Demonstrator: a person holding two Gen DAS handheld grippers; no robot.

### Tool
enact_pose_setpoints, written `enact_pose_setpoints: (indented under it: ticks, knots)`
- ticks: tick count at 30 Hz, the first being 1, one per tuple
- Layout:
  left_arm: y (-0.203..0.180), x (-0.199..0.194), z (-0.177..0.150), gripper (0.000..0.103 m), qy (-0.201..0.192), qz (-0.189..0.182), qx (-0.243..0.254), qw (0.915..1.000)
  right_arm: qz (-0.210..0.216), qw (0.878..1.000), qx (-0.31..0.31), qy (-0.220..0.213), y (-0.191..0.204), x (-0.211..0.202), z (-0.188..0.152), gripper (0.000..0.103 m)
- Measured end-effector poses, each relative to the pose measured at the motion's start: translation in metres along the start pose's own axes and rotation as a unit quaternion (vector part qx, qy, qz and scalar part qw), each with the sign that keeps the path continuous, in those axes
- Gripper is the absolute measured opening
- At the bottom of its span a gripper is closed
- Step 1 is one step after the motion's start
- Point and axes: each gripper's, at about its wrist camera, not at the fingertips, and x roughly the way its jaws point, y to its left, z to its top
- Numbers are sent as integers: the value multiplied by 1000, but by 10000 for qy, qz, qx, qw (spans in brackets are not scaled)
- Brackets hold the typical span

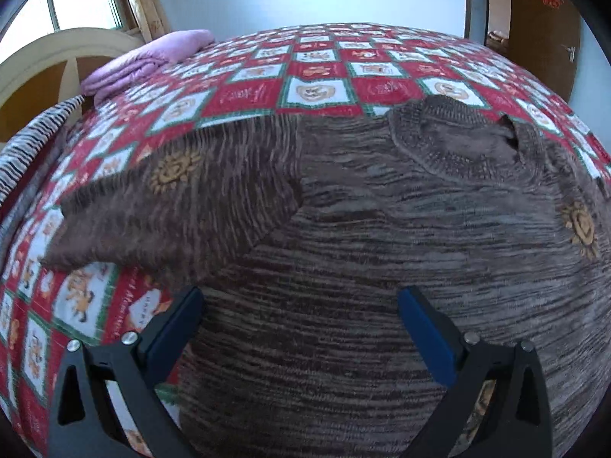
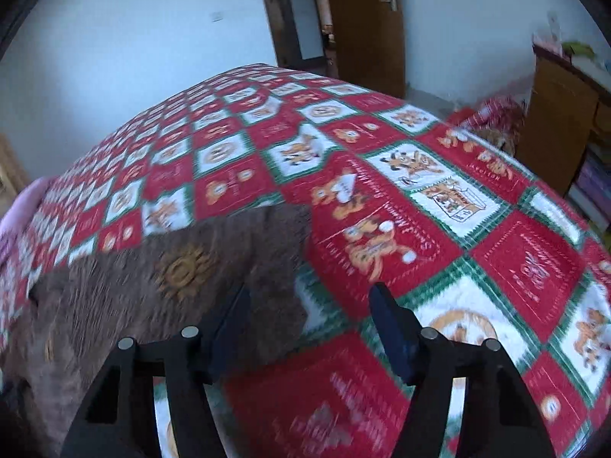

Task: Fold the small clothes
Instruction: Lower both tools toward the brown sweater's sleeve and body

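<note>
A small brown knitted sweater lies flat on the red, white and green patterned bedspread, collar toward the far side. One sleeve, with a yellow sun motif, points left. My left gripper hovers open over the sweater's body, nothing between its blue pads. In the right wrist view the other sleeve with its sun motif reaches toward the bedspread. My right gripper is open above that sleeve's end, its left finger over the cloth, pads not pressing it.
A folded lilac blanket and a striped cloth lie at the bed's far left by a cream headboard. A wooden door stands behind the bed. A wooden cabinet and a red bundle sit at the right.
</note>
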Motion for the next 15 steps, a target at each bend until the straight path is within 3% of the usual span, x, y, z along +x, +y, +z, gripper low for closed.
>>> enact_pose_setpoints:
  ticks: [5,6,7,10,15]
  knots:
    - [0,1,-1,103,-1,-38,-27,10000,436,9990,77,110,2,17,5,53]
    - [0,1,-2,103,13,-61,-57,10000,529,9985,51,156,6,20,4,45]
    - [2,2,-2,103,34,-97,-104,9999,572,9981,-23,243,11,24,1,30]
    - [5,4,-3,103,79,-196,-235,9995,386,9980,-326,391,24,30,-4,13]
    - [6,5,-2,103,52,-253,-264,9993,283,9990,-340,58,31,6,10,10]
